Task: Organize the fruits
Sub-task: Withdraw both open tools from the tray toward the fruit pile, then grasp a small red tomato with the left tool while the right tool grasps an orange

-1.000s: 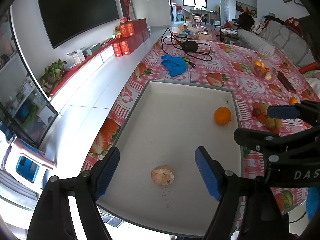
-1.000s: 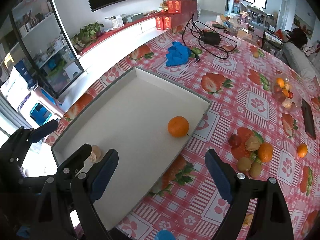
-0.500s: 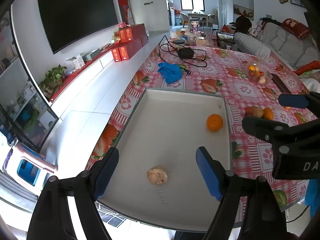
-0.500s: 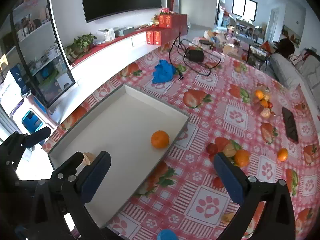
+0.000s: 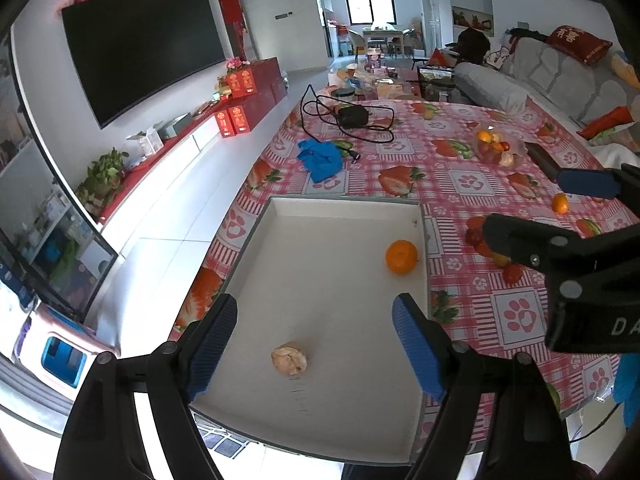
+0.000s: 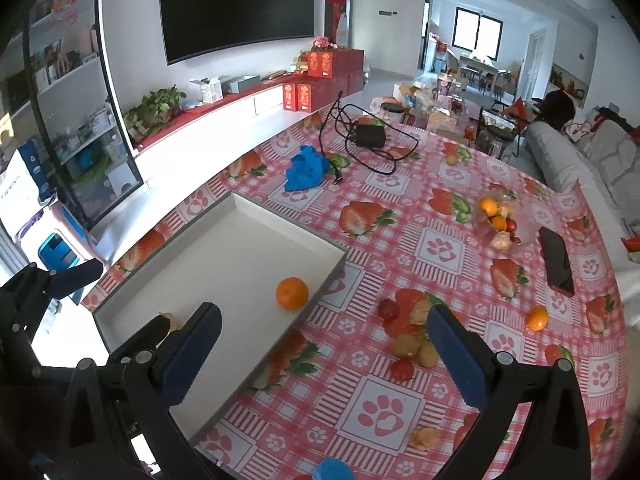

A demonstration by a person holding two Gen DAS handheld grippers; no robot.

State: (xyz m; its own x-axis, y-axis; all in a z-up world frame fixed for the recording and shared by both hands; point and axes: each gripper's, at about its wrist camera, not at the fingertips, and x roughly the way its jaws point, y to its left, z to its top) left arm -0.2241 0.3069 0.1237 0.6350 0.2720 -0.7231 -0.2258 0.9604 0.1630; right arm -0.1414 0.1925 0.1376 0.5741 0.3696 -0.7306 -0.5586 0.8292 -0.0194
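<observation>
Both my claws, left gripper [image 5: 314, 340] and right gripper [image 6: 324, 354], gape empty. One orange [image 6: 292, 293] sits in the tray [image 6: 256, 212]; the fruit pile [image 6: 408, 340] could roll when nudged.

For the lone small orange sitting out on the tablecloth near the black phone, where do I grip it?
Grip the small orange across its widest middle, coming down from above with the right gripper. It is round, so any side works, and it sits alone on the tablecloth, apart from the phone, leaving room for both fingers.
</observation>
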